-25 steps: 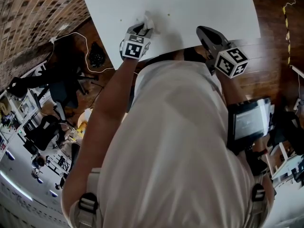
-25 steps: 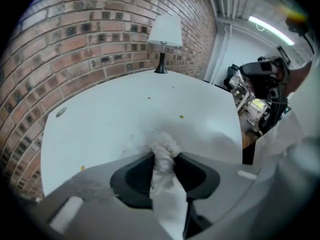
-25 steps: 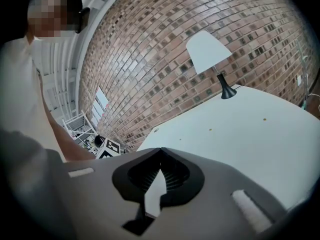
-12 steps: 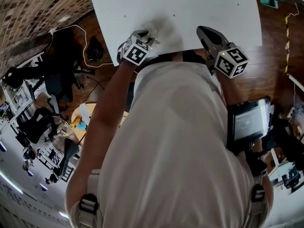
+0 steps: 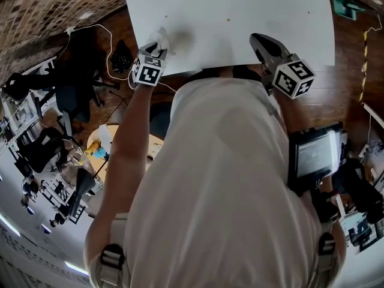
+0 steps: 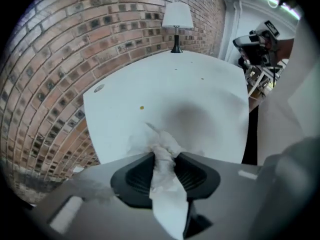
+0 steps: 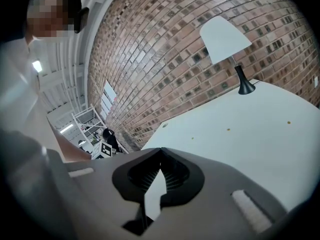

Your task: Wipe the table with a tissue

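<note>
Left tongs (image 5: pixel 159 44) slid left along table (image 5: pixel 252 11) edge | clamped on tissue (image 6: pixel 162 151) | right tongs (image 7: pixel 160 156) closed, empty

a white table (image 5: pixel 252 11) carries a lamp (image 6: pixel 177 16), a crumpled tissue (image 6: pixel 162 146) and a few small specks (image 6: pixel 142 107).

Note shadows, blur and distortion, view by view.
Head view: fisheye curves the room; a soft shadow lies on the table beside the tissue. Left gripper view: black corners, bowed brick wall. Right gripper view: black corners too, lamp leaning.
</note>
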